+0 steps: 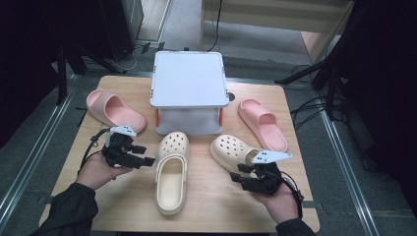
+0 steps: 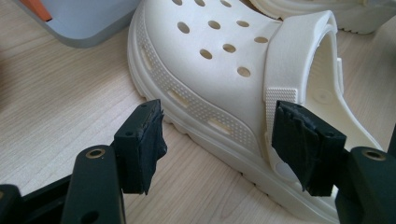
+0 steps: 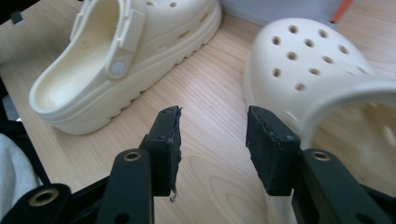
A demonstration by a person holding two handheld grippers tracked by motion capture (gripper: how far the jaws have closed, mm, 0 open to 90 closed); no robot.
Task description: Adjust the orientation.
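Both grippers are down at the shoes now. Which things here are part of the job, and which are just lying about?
In the job:
left clog, with the open left gripper at its side
right clog, with the open right gripper at its heel

Lying about:
left slide
right slide
bin, lid shut, behind the clogs

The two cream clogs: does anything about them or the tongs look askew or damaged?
The left cream clog lies straight, toe toward the box; the right cream clog sits angled, so the pair is not parallel. The black pads of the right tongs look frayed at their edges. Both tongs are open, holding nothing.
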